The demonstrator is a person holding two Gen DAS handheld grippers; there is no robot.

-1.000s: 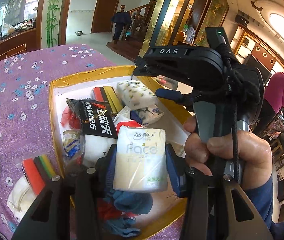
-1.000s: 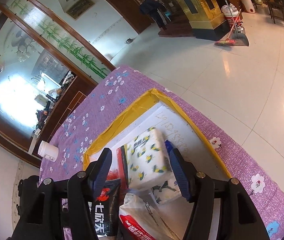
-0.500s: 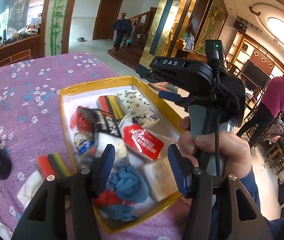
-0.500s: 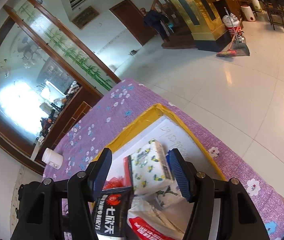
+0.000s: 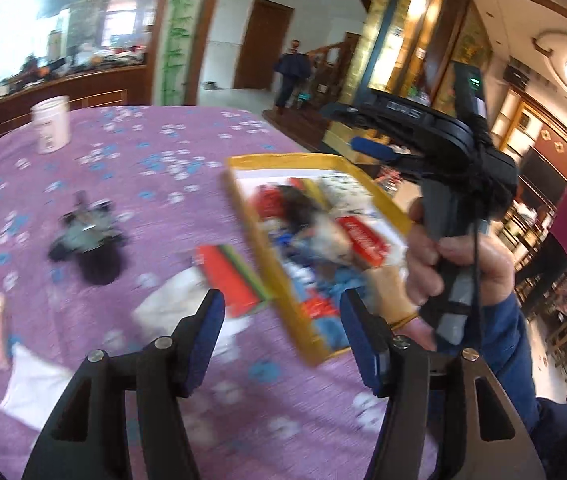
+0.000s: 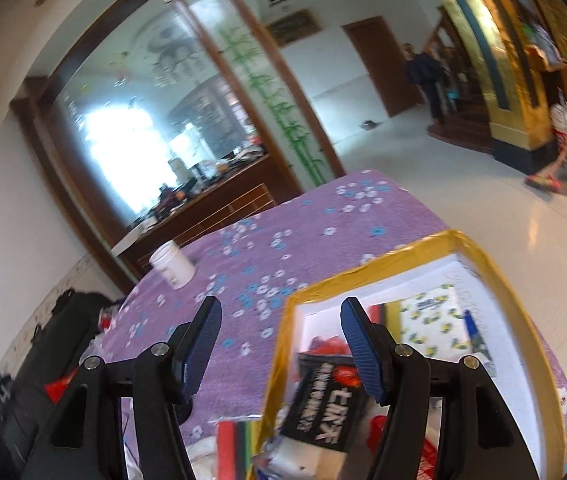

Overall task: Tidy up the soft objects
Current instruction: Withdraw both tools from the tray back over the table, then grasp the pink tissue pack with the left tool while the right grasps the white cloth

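Left gripper (image 5: 281, 320) swung off box (image 5: 271, 276), empty, jaws just widened.

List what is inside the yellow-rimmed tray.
The yellow-rimmed tray holds a lemon-print tissue pack, a black snack bag, a red-and-white packet and blue cloth. The pile overlaps, so whatever lies beneath stays hidden.

A white jar (image 5: 50, 124) stands on the purple flowered tablecloth (image 5: 155, 184), near its far edge.
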